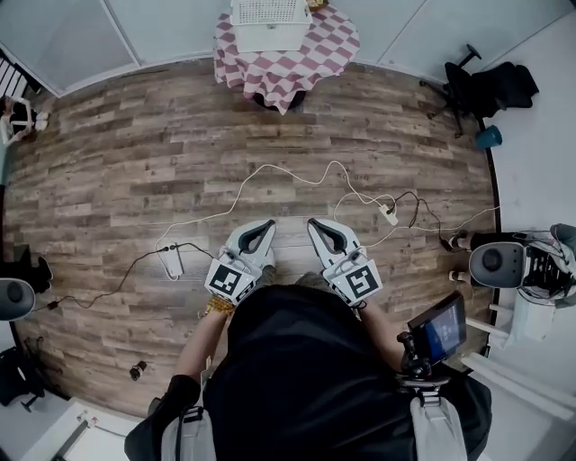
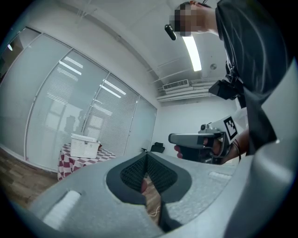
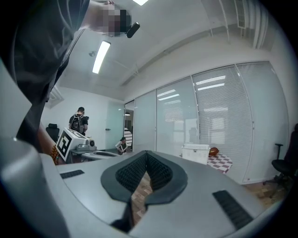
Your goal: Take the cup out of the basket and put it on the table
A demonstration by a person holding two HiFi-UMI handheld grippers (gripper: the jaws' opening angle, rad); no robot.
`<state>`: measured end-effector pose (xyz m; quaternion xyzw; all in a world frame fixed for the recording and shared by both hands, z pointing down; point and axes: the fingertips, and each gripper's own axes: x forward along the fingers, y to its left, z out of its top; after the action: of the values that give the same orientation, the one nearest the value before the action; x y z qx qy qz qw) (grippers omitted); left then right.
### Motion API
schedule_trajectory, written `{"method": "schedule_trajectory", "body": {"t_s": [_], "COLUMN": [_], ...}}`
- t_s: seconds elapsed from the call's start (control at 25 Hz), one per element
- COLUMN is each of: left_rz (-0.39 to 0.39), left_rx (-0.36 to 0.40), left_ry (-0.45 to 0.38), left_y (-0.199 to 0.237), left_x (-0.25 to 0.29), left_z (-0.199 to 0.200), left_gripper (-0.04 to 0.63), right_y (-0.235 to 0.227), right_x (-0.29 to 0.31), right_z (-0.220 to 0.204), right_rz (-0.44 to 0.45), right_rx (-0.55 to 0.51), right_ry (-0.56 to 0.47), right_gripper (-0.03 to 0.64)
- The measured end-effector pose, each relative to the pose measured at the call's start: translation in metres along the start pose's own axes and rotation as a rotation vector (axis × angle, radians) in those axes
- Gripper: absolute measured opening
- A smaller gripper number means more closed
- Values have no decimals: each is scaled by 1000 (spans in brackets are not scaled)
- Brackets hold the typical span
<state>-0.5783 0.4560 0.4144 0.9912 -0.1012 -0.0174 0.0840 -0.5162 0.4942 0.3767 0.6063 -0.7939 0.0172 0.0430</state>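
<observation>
A white slatted basket (image 1: 268, 22) stands on a round table with a red-and-white checked cloth (image 1: 317, 56) at the far end of the room. No cup shows in any view; the basket's inside is hidden. I hold both grippers close to my body, well short of the table. The left gripper (image 1: 267, 224) is shut and empty; in its own view the jaws meet in front of the distant basket (image 2: 84, 145). The right gripper (image 1: 315, 223) is shut and empty too, with the basket (image 3: 195, 153) far off to its right.
White and black cables cross the wood floor to a power strip (image 1: 389, 214). A black office chair (image 1: 468, 85) stands at the right wall. Camera gear on stands sits at both sides. A person with a backpack (image 3: 79, 123) stands in the background.
</observation>
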Motion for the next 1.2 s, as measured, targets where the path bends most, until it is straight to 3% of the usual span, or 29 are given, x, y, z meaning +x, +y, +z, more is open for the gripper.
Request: {"method": "schedule_trajectory", "body": {"t_s": [0.32,0.68,0.84,1.2], "left_rz": [-22,52,95,59], "left_rx": [12,2,-31,28], "left_ry": [32,104,123,208], "left_y": [32,47,65,81], "left_x": [42,87,130,269], "left_z": [2,-15,-18,-11], "left_gripper": [3,3,3,3], "right_y": [-43,-98,-150,-301], "right_x": [18,52,72,92], "right_z": [-12,-34,-34,-42], "right_rz": [-62,9,31,5], "right_rx": [36,95,95,139], "right_ry": [16,-8,-28,-53], "right_gripper": [11,11,11,9]}}
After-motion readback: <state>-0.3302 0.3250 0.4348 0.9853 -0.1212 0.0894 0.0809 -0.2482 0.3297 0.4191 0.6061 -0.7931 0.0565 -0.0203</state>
